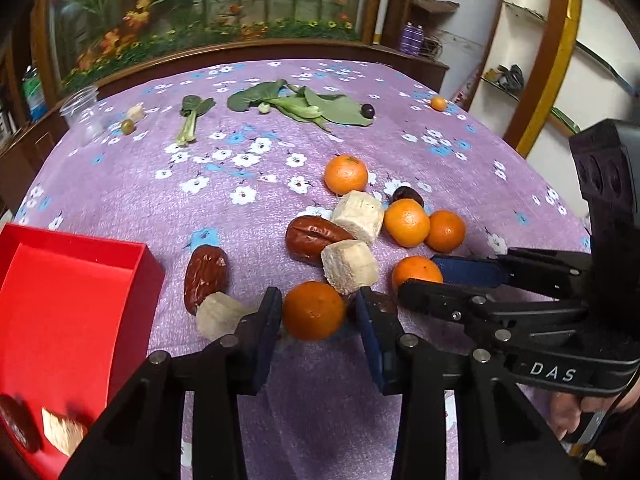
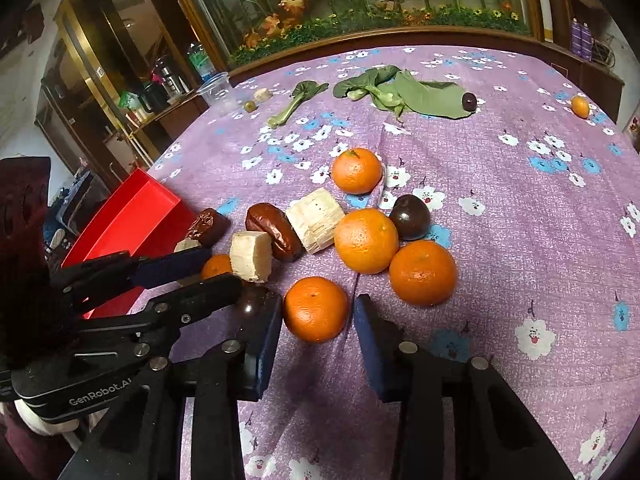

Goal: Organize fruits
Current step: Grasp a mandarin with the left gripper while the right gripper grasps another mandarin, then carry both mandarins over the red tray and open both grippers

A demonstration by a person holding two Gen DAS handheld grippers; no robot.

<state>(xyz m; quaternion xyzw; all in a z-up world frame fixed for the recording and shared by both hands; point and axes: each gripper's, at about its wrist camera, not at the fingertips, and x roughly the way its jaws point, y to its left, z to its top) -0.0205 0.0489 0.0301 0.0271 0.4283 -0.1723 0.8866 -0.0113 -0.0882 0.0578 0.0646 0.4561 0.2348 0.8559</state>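
While most fruit lies loose on the surface [image 2: 520, 240], we find the red box [image 1: 60, 300] holding only two pieces. Left gripper [image 1: 318, 314] and right gripper [image 2: 318, 312] each straddle a mandarin [image 1: 314, 310], jaws released; sorting looks barely begun.

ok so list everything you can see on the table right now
mandarins: five, orange, clustered centre
small round fruit: one, orange, far right
red dates: two, brown-red, left of cluster
dark plums: two, purple-black, one beside mandarins, one far
pale cut chunks: four, cream, three near dates, one far left
green olive-like fruit: one, far left
bok choy: green, far edge
plastic cup: one, clear, far left
box: one, red, left
tablecloth: purple floral
left gripper: black, open around a mandarin
right gripper: black, open around another
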